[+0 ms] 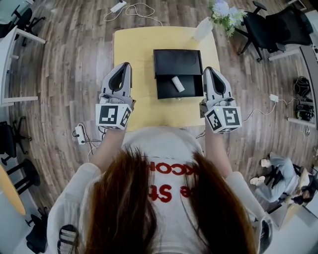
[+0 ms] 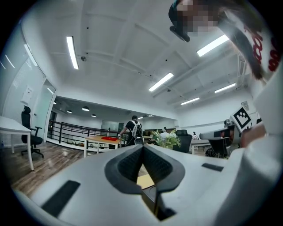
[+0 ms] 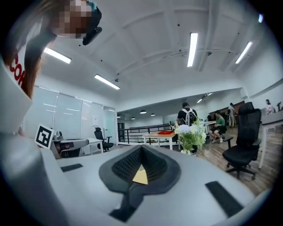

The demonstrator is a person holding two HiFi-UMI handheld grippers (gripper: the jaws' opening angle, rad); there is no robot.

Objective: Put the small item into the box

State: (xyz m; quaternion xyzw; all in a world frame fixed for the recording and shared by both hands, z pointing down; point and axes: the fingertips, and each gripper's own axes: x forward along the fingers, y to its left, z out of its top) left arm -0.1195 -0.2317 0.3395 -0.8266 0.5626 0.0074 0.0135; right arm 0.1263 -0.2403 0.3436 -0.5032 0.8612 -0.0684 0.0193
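Observation:
In the head view a black box [image 1: 177,62] lies open on the yellow table [image 1: 134,49]. A small white cylinder [image 1: 177,84] rests inside the box's near half. My left gripper [image 1: 126,65] hovers over the table to the left of the box. Its jaws are shut with nothing between them, and the tips meet in the left gripper view [image 2: 142,146]. My right gripper [image 1: 207,68] is held just right of the box, also shut and empty, tips together in the right gripper view [image 3: 141,147]. Both point level, away from the person holding them.
A vase of flowers [image 1: 222,11] stands at the table's far right corner, with a black office chair [image 1: 271,27] beyond it. A power strip [image 1: 79,133] and cables lie on the wood floor. A person with a backpack [image 3: 186,115] stands by a distant table.

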